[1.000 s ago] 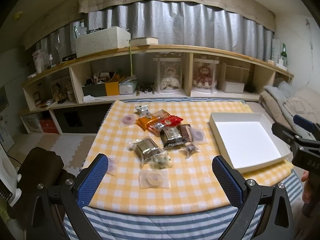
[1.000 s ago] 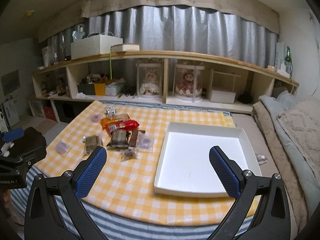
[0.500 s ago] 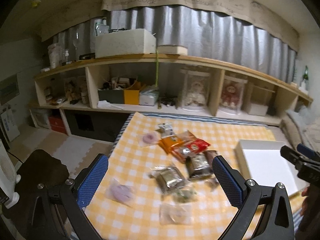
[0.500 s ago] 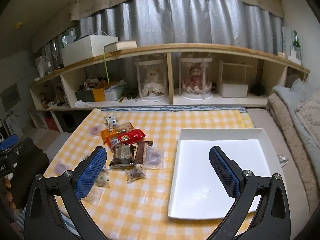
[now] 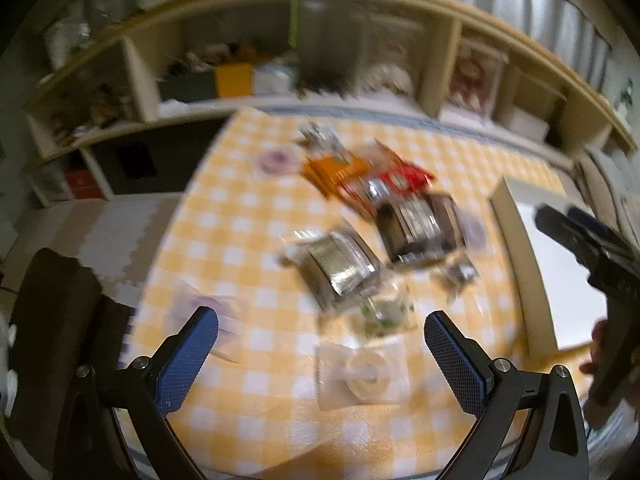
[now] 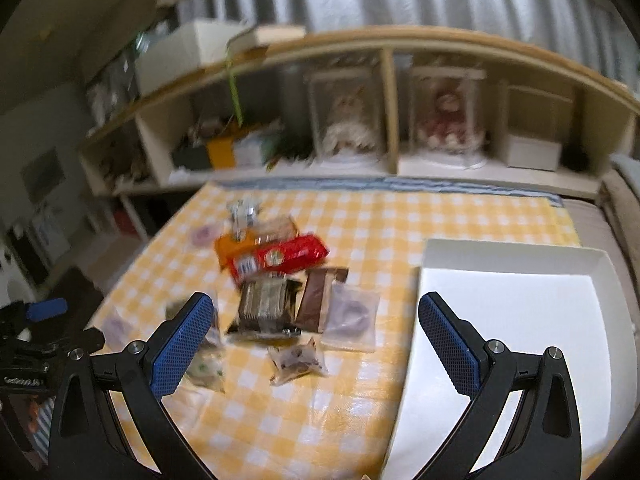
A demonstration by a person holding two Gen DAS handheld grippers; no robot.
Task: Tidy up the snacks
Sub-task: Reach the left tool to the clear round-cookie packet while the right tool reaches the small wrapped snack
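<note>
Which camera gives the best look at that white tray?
The right wrist view: the white tray lies nearly whole beside the open right gripper, empty inside. In the left wrist view, only its left part shows at the frame's edge, blurred, partly behind the other gripper.

Both grippers have black frames, silver screws and blue textured fingers (image 5: 188,354).
</note>
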